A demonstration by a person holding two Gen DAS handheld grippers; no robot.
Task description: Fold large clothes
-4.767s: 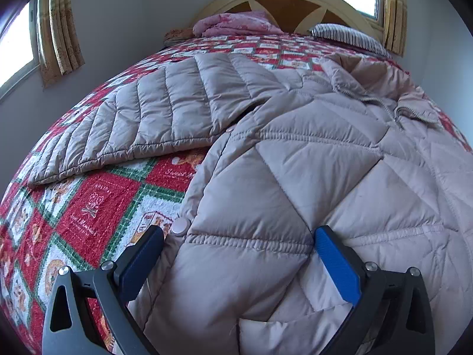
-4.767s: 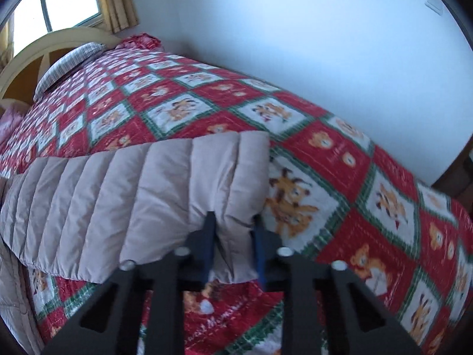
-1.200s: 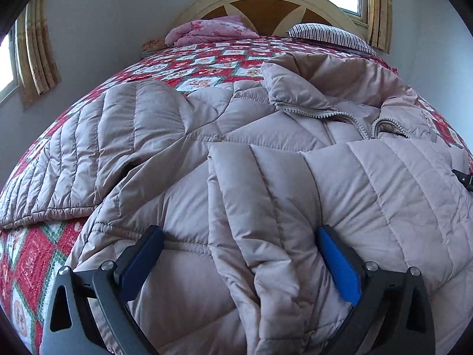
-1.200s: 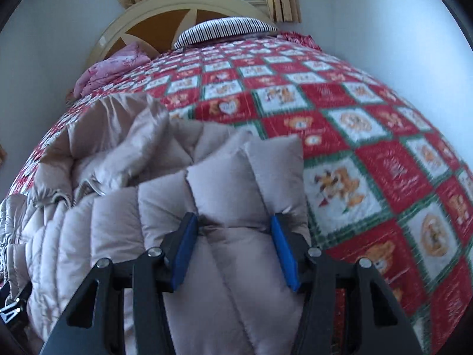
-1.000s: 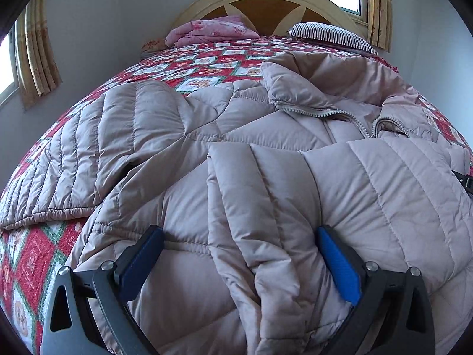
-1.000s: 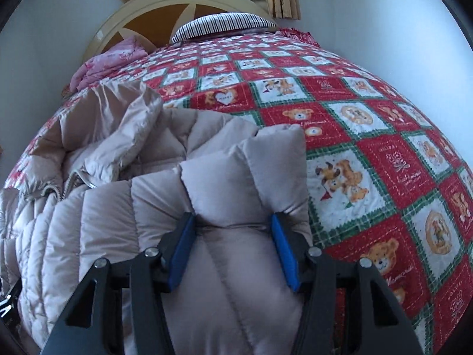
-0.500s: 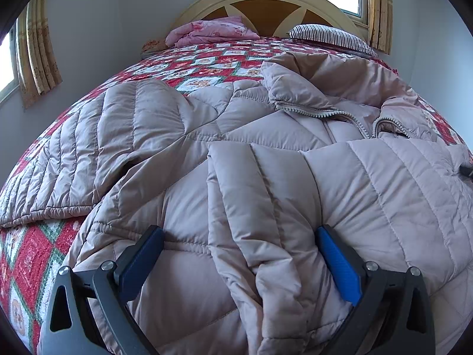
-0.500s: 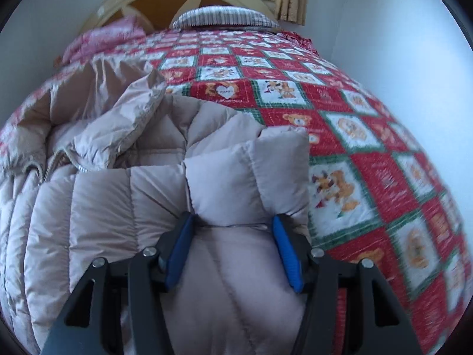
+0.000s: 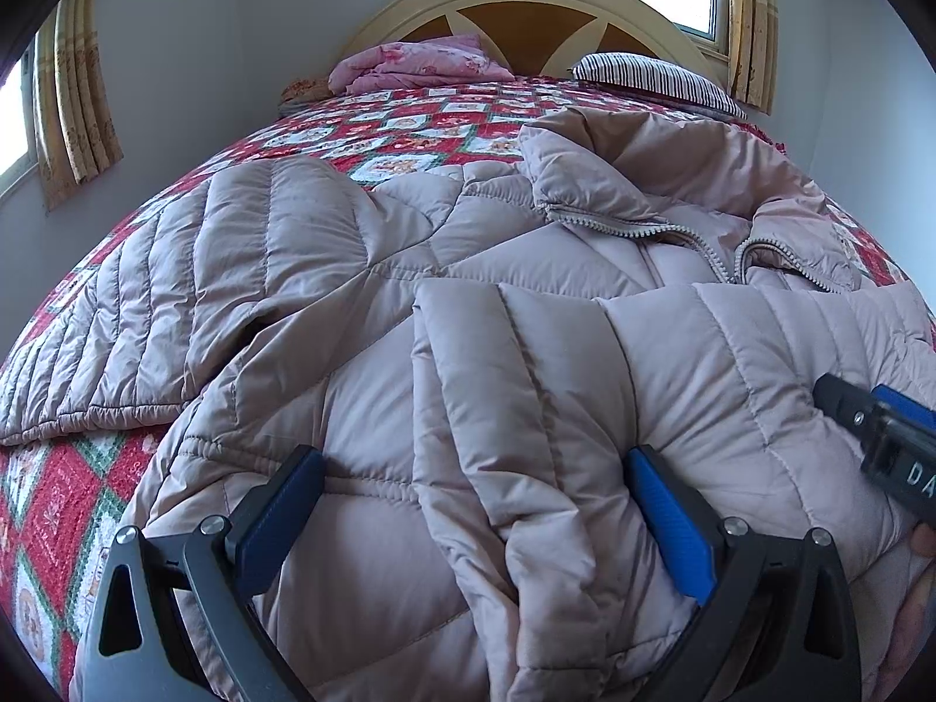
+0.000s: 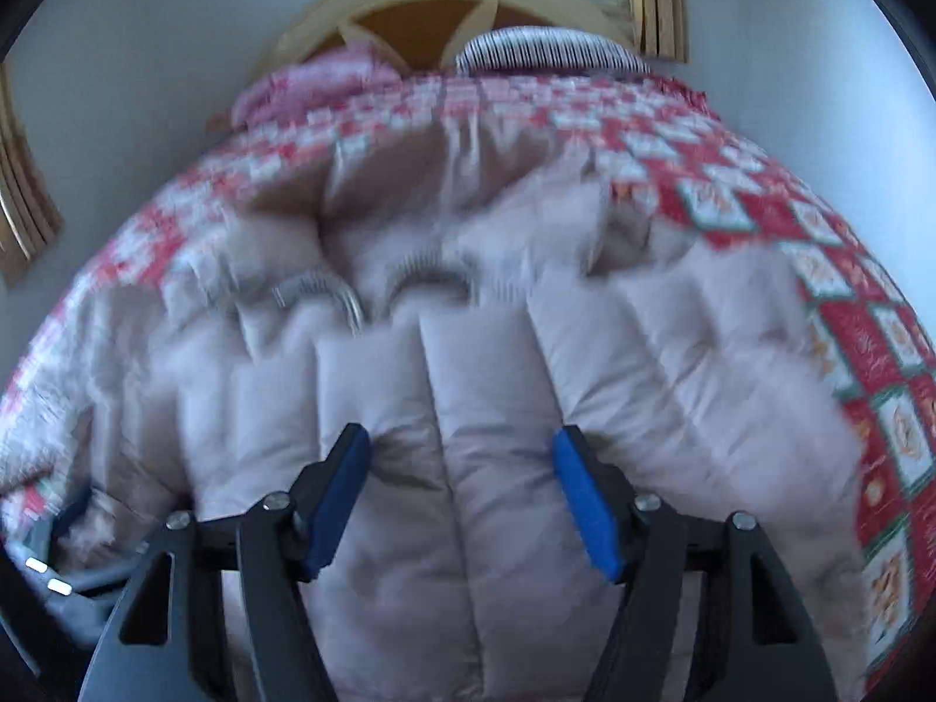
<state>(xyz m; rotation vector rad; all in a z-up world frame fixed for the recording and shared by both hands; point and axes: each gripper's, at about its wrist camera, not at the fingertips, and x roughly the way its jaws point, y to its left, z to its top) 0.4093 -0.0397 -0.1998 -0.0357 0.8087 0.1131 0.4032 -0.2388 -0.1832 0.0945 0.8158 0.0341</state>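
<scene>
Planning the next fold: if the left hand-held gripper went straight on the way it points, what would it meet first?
Probably the folded-over sleeve of the puffer jacket, which already lies between the open left hand-held gripper's jaws; depth is unclear.

One puffer jacket (image 9: 468, 304) with two sleeves — one spread at nine o'clock (image 9: 175, 304), one folded across (image 9: 643, 374). One bed (image 9: 52, 503), one striped pillow (image 9: 655, 82), one pink bundle (image 9: 415, 64) (twelve o'clock), two grippers.
</scene>
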